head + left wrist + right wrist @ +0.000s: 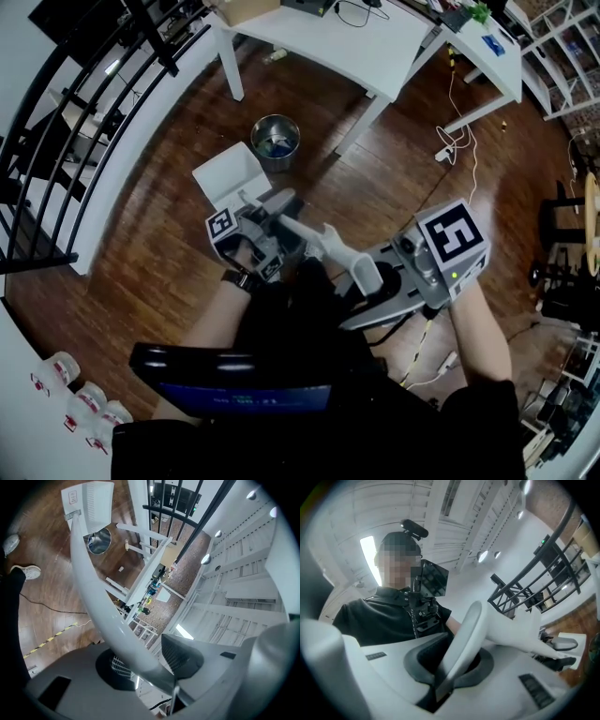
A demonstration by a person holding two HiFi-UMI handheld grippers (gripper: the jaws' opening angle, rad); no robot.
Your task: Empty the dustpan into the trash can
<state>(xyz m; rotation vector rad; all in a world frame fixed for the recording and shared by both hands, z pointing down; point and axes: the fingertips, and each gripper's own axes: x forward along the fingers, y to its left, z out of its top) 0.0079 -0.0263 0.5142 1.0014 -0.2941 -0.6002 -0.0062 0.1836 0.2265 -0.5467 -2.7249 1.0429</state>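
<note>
A white dustpan point(225, 173) hangs above the wooden floor, close in front of a round metal trash can point(275, 141). Its long white handle point(323, 242) runs back toward me. My left gripper point(279, 217) is shut on the handle partway along. My right gripper point(370, 281) is shut on the handle's rounded end. In the left gripper view the handle rises from the left gripper point(147, 667) to the dustpan point(91, 503), with the trash can point(99, 541) just beyond. In the right gripper view the right gripper point(450, 667) pinches the handle point(464, 634).
A white table point(319, 47) stands just behind the trash can, a second one point(487, 56) to its right. A black railing point(84, 122) curves along the left. A power strip point(442, 152) and cables lie on the floor at right. Bottles point(84, 398) stand at lower left.
</note>
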